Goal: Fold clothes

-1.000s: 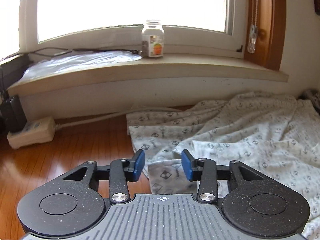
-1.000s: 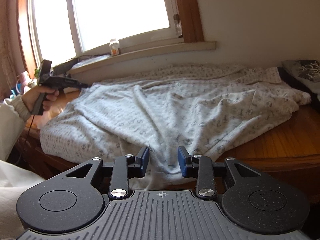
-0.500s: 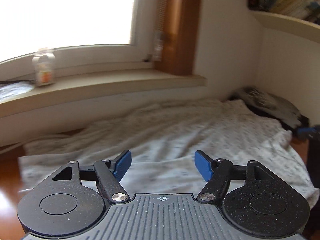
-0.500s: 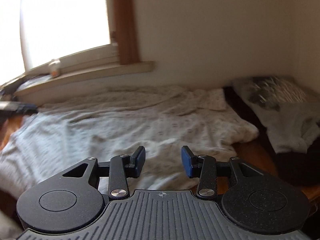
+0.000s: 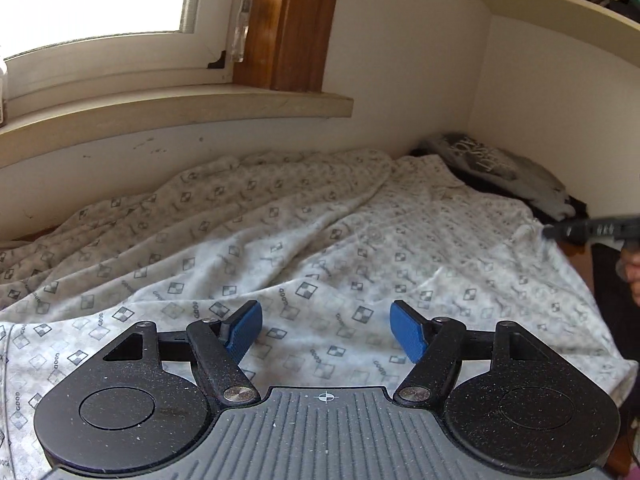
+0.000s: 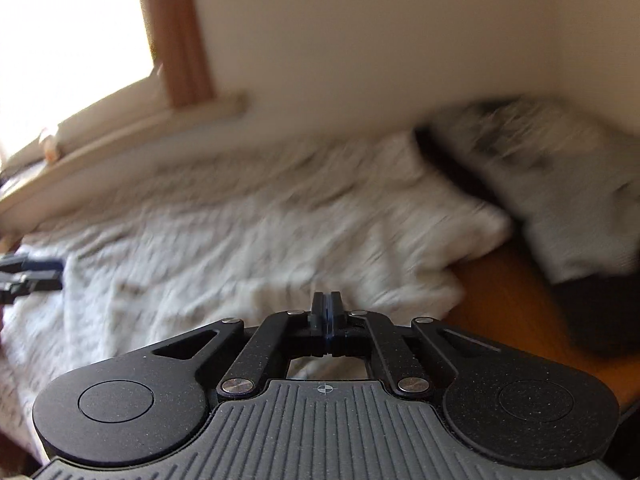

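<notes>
The largest thing was the pale printed garment (image 5: 304, 248), spread rumpled over nearly the whole wooden worktop (image 6: 504, 304), reaching from the wall under the window sill (image 5: 176, 108) at twelve o'clock to the near edge at six. It looked thin, soft and light, likely to sag and bunch wherever lifted and to slide easily on the wood, so a pinch at a hem or corner, with both layers caught, seemed the safest hold; the right-hand corner at about three o'clock lay free of the grey clothes pile (image 5: 504, 168) at two o'clock. The left tongs (image 5: 326, 332) hovered over the cloth with blue pads wide apart and nothing between them. The right tongs (image 6: 327, 308) were pressed together, seemingly empty, though blur made that uncertain.
</notes>
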Available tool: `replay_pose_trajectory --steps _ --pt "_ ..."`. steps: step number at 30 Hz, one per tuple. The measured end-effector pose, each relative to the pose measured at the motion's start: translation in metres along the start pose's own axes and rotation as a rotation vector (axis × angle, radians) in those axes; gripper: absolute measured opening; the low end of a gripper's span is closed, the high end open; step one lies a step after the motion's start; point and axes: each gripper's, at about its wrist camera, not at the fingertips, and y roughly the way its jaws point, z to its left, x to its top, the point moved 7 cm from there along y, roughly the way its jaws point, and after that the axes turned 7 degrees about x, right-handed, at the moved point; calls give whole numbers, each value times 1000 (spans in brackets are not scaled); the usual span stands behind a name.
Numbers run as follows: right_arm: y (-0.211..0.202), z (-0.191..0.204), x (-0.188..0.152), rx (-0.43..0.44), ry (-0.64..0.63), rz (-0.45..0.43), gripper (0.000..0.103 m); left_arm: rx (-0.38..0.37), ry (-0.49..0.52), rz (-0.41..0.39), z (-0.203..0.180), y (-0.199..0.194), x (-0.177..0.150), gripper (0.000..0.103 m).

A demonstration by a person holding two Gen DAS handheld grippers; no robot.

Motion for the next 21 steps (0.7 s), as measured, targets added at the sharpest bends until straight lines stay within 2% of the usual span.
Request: replay_pose_trajectory --steps 2,4,9,11,13,16,19,21 --pt "-25 -8 10 -16 21 -67 1 -5 1 6 3 -2 -1 74" --pt "-42 -18 12 -55 26 -93 1 -17 -4 12 8 -4 -3 75" --pt "-47 -34 -5 -130 40 -62 3 -49 -36 33 22 -10 -7 77" --pt "-46 -22 -10 -89 31 -75 7 -61 -20 46 22 -12 -10 77" --pt "-39 3 -21 -4 -6 -49 8 -70 14 56 20 -13 -13 77" --pt "-26 42 -38 77 -80 -10 10 -102 53 67 21 -16 -16 77" --pt "-17 71 -46 151 -107 7 23 -110 56 67 29 -22 -19 77" --pt "-14 86 -49 195 -113 14 28 -107 40 62 35 -27 -20 78"
